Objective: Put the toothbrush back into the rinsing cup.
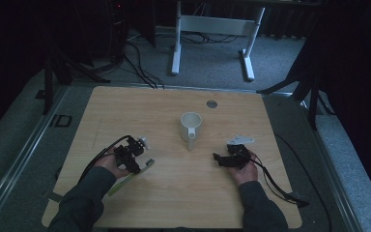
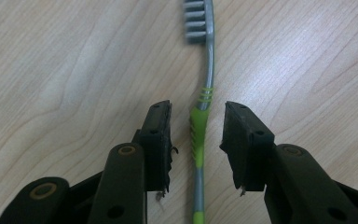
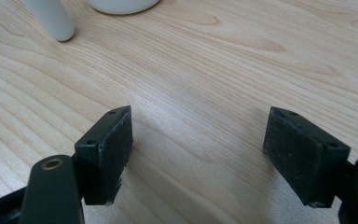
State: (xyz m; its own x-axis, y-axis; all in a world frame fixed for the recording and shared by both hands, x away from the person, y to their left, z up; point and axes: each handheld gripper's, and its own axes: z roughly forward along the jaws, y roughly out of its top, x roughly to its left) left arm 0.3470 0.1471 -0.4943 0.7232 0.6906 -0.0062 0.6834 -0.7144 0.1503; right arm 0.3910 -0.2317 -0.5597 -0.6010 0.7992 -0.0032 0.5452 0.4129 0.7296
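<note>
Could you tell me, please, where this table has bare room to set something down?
The light wooden table is bare along its far edge either side of the white handled cup, and in the near middle between the two hands. It is crowded by the left claw, which straddles the green-and-grey toothbrush.

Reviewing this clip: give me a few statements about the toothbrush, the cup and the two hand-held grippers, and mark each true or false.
1. The toothbrush lies flat on the table between the jaws of the left hand-held gripper. True.
2. The left hand-held gripper is clamped shut on the toothbrush. False: its jaws are apart, with a gap on each side of the handle.
3. The white cup stands upright near the middle of the table. True.
4. The right hand-held gripper holds the cup by its handle. False: its jaws are wide open over bare wood, with the cup farther ahead.
5. The toothbrush stands inside the cup. False: it lies on the table by the left hand-held gripper.
</note>
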